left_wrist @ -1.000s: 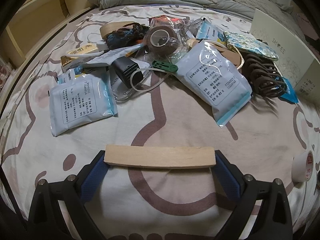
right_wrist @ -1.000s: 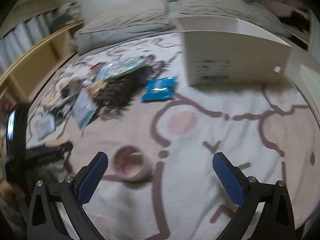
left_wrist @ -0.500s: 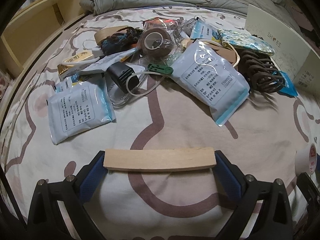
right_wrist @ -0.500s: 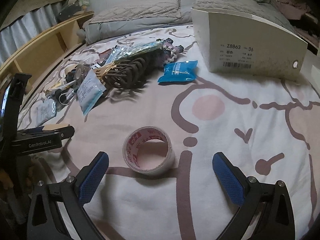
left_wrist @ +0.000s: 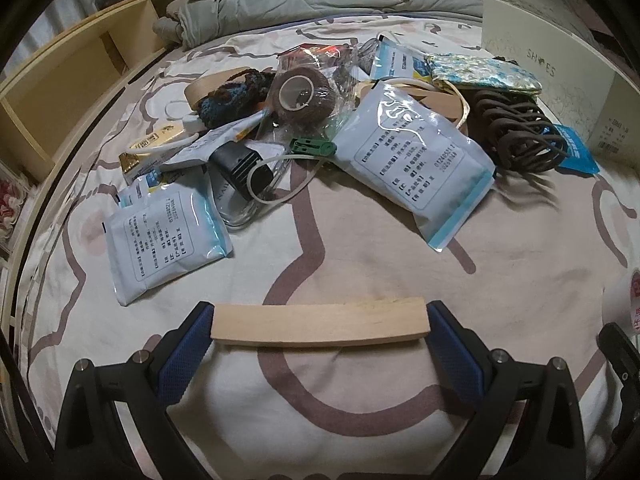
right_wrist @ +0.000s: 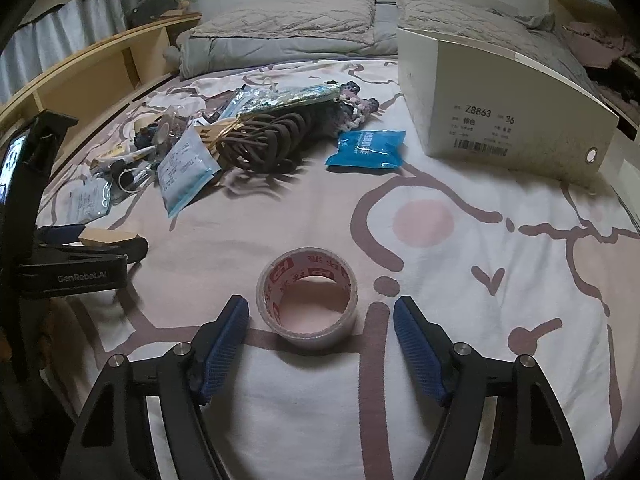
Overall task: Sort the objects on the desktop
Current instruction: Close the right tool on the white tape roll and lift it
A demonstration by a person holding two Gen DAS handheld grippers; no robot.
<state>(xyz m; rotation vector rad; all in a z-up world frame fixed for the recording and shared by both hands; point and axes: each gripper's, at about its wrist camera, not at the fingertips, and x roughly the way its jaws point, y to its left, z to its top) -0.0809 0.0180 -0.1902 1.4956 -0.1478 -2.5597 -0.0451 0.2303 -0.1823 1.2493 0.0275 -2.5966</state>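
Note:
My left gripper [left_wrist: 319, 330] is shut on a flat wooden block [left_wrist: 319, 322], held crosswise just above the bed sheet; it also shows in the right wrist view [right_wrist: 104, 240]. My right gripper [right_wrist: 320, 332] is open, its fingers either side of a clear tape roll [right_wrist: 306, 296] with red print that lies flat on the sheet, apart from both pads. A pile of objects lies ahead: two pale blue pouches [left_wrist: 416, 160] [left_wrist: 168, 236], a brown bandage roll [left_wrist: 302, 94], a black adapter [left_wrist: 240, 164], a dark coiled cord [left_wrist: 516, 136].
A white shoe box [right_wrist: 492, 96] stands at the back right, with a blue sachet [right_wrist: 366, 148] in front of it. A folded grey duvet [right_wrist: 280, 36] lies at the head of the bed. Wooden shelving [left_wrist: 60, 88] runs along the left edge.
My right gripper has moved forward to the tape roll and its fingers have narrowed around it. My left gripper has shifted slightly, still holding the block.

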